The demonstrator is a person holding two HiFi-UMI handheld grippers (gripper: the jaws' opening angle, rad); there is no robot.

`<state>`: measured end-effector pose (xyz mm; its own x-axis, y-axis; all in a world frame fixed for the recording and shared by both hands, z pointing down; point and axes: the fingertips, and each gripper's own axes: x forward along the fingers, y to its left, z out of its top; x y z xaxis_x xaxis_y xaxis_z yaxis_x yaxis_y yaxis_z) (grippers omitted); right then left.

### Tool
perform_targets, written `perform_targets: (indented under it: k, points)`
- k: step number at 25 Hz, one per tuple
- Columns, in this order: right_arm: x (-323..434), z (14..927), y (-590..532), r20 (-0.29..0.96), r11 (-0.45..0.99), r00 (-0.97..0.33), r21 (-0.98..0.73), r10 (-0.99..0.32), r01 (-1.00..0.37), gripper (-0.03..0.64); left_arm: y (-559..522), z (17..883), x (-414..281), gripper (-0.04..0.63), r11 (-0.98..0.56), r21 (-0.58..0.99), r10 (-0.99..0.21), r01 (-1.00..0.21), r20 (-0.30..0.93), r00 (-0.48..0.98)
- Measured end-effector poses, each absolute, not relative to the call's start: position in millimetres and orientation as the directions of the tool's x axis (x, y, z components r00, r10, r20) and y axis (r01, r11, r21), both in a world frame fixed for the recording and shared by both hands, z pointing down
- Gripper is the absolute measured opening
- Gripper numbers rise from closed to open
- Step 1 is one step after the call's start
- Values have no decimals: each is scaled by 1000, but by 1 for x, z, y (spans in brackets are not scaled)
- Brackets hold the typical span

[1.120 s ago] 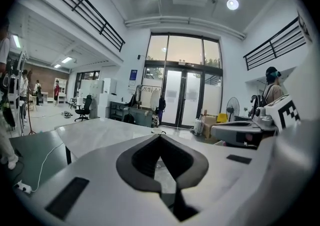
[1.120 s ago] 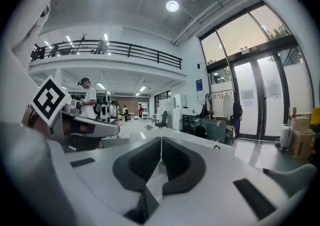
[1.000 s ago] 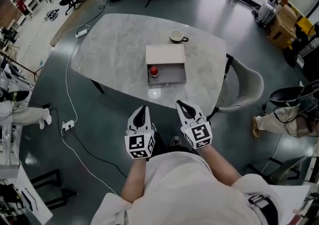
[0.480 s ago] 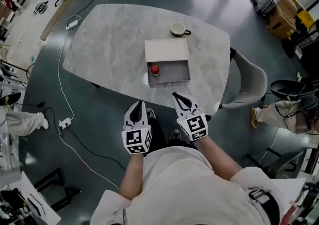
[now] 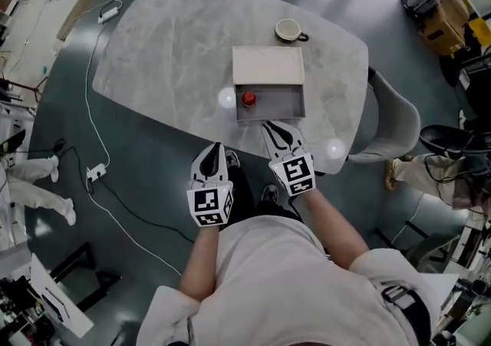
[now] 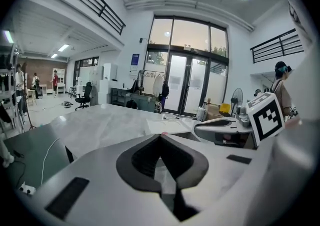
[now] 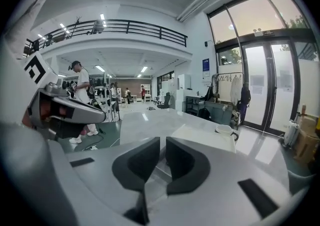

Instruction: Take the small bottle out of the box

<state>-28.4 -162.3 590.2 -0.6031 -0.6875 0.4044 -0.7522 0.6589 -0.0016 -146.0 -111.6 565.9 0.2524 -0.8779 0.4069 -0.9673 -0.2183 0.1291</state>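
Note:
An open box (image 5: 271, 107) with a pale lid (image 5: 268, 66) stands on the grey marble table (image 5: 176, 45). Inside, at its left end, a small bottle (image 5: 248, 98) with a red cap stands upright. My right gripper (image 5: 274, 127) is shut and empty, its tip over the table's near edge just in front of the box. My left gripper (image 5: 215, 149) is shut and empty too, short of the table edge and left of the right one. In the left gripper view the jaws (image 6: 160, 136) meet. In the right gripper view the jaws (image 7: 162, 142) stand almost together with nothing between them.
A pale cup (image 5: 289, 30) sits on the table behind the box. A grey chair (image 5: 395, 126) stands at the table's right end. A white cable with a power strip (image 5: 97, 173) runs over the floor on the left. People stand far off in the hall.
Both grippers have moved forward toward the table. The right one now reaches the near edge in front of the box. Both stay shut.

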Motion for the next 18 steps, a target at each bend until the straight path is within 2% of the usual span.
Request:
perform_targets:
  k: [4,6,7,18]
  points:
    - [-34,601,-174,417,660,-603,-10,-680,-751,45,-113,576,-153,21,-204,141,-871,-969,425,245]
    - [-39,608,-177,438,670,-609,-22,-661,-742,143,-114,579,-159,21,-199,140,-869,-970,432,240]
    - [-42,611,-178,447,673,-610,-25,-654,-739,150,-115,580,-163,22,-194,140,-869,-971,435,236]
    - [-60,629,-203,495,657,-574,-9,-652,-754,150,-130,589,-196,21,-159,146,-865,-976,455,209]
